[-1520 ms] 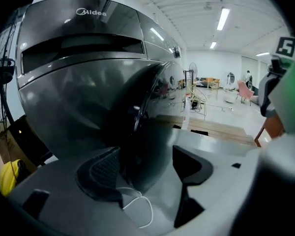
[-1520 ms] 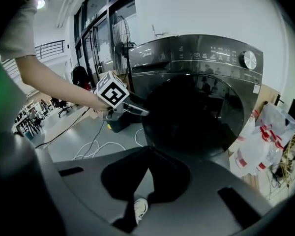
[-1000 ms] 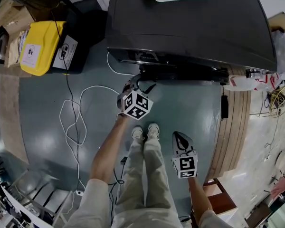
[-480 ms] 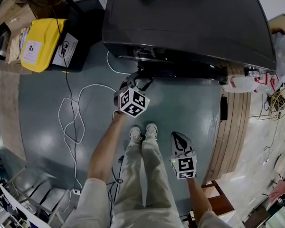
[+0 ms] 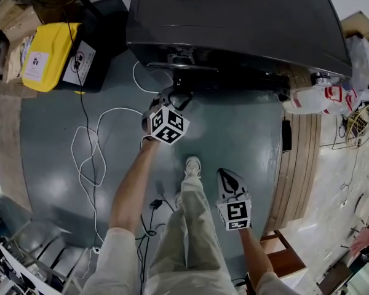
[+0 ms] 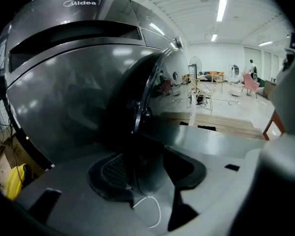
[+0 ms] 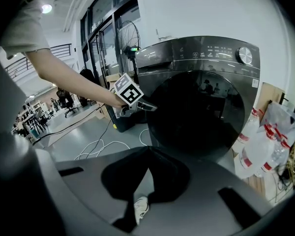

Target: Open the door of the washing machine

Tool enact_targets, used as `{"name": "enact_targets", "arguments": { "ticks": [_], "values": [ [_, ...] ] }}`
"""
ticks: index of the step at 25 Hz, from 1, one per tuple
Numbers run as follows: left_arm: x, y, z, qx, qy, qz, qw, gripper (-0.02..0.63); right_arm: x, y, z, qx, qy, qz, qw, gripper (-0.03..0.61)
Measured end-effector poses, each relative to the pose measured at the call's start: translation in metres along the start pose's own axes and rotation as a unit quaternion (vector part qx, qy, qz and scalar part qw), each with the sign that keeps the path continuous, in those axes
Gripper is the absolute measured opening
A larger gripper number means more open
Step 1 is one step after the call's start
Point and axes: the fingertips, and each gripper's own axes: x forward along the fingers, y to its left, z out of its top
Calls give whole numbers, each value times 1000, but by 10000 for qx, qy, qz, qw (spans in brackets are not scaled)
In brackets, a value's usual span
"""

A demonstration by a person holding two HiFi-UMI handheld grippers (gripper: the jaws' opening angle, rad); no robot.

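Pinching the door (image 6: 142,112) by its rim: left gripper (image 6: 145,175), jaws closed on the rim's edge with one dark pad on each side. The door's round dark front spreads away beyond the jaw tips. Whether the door stands off the washer (image 5: 246,23) front cannot be told.

- Washer: dark grey front-loader, directly ahead of the left jaws. Its control panel and dial are above the door in the right gripper view.
- Left gripper, head view: marker cube (image 5: 166,125) behind the jaws, and the tips up against the washer's front at the door's left edge. The person's bare forearm (image 5: 132,189) trails back from the cube.
- Right gripper (image 7: 147,154): jaws pressed together at the tips, nothing between them. It is held low and well back from the washer, and the door is far ahead of the tips.
- Shoe (image 5: 193,165): white, on the surface (image 5: 246,140) just left of the right jaws.
- Cable (image 5: 92,152): white, looped on the surface left of the left jaws.
- Bin (image 5: 49,57): yellow-topped, farther left of the left jaws, beside the washer.
- Bottles (image 5: 317,97): clear plastic with red labels, right of both jaws at the washer's right corner.
- Fan (image 7: 130,36): standing, above and behind the washer's left side in the right gripper view.
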Motion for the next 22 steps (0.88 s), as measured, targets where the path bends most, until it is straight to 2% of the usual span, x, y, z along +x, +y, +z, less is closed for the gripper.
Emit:
{"name": "enact_targets", "arguments": {
  "ticks": [5, 14, 22],
  "values": [
    [-17, -29, -11, 432, 31, -43, 9991, 172, -10, 17, -10, 46, -60, 20, 10000, -2],
    [-46, -81, -24, 227, 134, -26, 9997, 146, -42, 43, -28, 92, -290, -118, 9995, -2],
    [-78, -143, -34, 338, 276, -219, 9988, 129, -93, 73, -66, 77, -224, -208, 9995, -2]
  ]
}}
